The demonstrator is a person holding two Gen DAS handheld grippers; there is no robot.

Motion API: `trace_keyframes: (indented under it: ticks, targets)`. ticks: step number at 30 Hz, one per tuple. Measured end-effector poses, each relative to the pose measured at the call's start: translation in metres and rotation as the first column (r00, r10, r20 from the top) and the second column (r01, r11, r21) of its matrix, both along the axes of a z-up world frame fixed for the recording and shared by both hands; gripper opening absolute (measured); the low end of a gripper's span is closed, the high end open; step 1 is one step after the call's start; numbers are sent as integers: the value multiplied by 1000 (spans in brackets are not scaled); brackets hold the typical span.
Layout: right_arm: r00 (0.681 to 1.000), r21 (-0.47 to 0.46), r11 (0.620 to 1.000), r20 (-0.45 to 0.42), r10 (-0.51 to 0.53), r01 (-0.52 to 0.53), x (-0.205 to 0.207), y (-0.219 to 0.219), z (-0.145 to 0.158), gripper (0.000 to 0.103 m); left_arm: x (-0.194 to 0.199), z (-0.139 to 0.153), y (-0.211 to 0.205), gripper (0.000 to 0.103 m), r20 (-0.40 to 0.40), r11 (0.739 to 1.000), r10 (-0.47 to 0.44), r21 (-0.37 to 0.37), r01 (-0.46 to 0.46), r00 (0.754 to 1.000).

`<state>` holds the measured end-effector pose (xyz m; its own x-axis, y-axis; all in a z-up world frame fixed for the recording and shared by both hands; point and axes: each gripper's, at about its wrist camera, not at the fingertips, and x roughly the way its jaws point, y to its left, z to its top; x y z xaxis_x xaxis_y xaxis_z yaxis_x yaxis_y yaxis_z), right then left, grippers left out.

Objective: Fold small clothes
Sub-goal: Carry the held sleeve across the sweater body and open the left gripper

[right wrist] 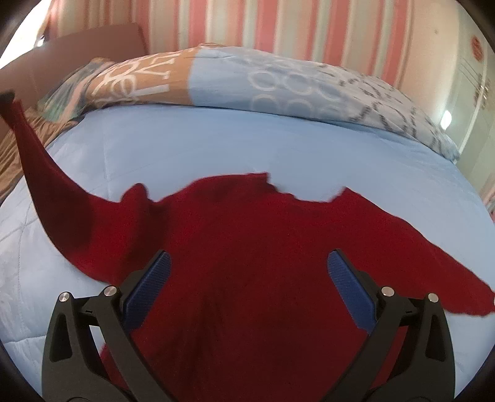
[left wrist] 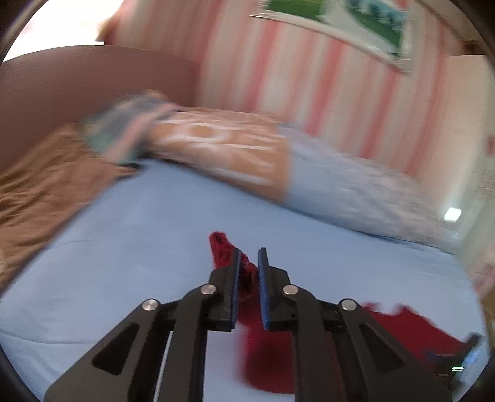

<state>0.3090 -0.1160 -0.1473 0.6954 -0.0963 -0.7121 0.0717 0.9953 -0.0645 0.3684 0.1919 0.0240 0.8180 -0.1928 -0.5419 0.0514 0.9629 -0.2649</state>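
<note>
Right, your left gripper (left wrist: 249, 263) pinches the red sweater's (right wrist: 247, 247) left sleeve (right wrist: 34, 160) aloft; right gripper (right wrist: 247, 272) gapes, folding barely begun.

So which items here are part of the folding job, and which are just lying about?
Job: red sweater, its sleeve end pinched in the left gripper; right gripper open above it.
Lying about: patterned duvet, brown blanket, wall poster.

Pillow (right wrist: 139, 80) w/ large white lettering, upside down & creased: no word legible. No other text.
</note>
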Motion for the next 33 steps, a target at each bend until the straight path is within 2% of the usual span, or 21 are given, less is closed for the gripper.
trace_keyframes:
  ticks: [2,4,7,10,11,12,14,16,17,18,20,26,29,31,32,33]
  targets:
    - [999,-2,999,-9,-36,36,-8,-16,2,100,2,-2,-38,7,-23,986,-127,-111,124,992]
    - [998,0,998,-9,-70,70,-17,-35,4,100,5,-19,-83,5,-63,952,-237,-215,219,970]
    - [991,0,991,-10,-136,136,-32,-73,5,100,10,-55,-145,0,-111,913,-330,-288,288,937]
    - [982,2,983,-31,-186,186,-44,-107,0,100,16,-98,-185,0,-190,898,-378,-316,308,906]
    - [980,-1,980,-39,-197,197,-48,-117,-2,100,15,-119,-195,0,-241,898,-395,-302,319,886]
    - [978,-3,979,-45,-202,202,-50,-123,-4,100,16,-130,-199,0,-272,912,-381,-268,310,884]
    - [978,2,979,-61,-202,202,-53,-131,-10,100,7,-141,-198,3,-283,929,-362,-192,317,888]
    - [979,23,981,-65,-192,193,-53,-133,-13,100,-6,-139,-196,3,-269,944,-330,-106,313,905]
    - [982,43,982,-63,-179,182,-52,-132,-14,100,-15,-138,-188,15,-259,954,-298,-43,297,919]
    - [984,62,984,-62,-165,169,-49,-128,-14,100,-21,-138,-185,40,-256,960,-271,-2,280,928]
    - [989,95,986,-61,-131,137,-40,-114,-14,100,-26,-139,-162,68,-255,972,-208,55,229,944]
    - [998,222,975,-46,34,-23,6,-47,-19,100,-40,-145,-116,68,-257,980,-103,138,142,961]
    - [995,275,960,-66,78,-57,32,-17,-31,98,-40,-152,-103,68,-259,979,-68,168,115,963]
    - [991,284,957,-96,89,-58,48,-2,-41,85,-42,-155,-96,68,-257,979,-59,175,106,965]
    - [990,288,956,-113,90,-54,53,1,-45,75,-42,-157,-92,68,-258,978,-54,180,103,965]
    - [987,295,954,-131,92,-50,58,4,-50,72,-40,-158,-92,68,-257,978,-49,183,99,965]
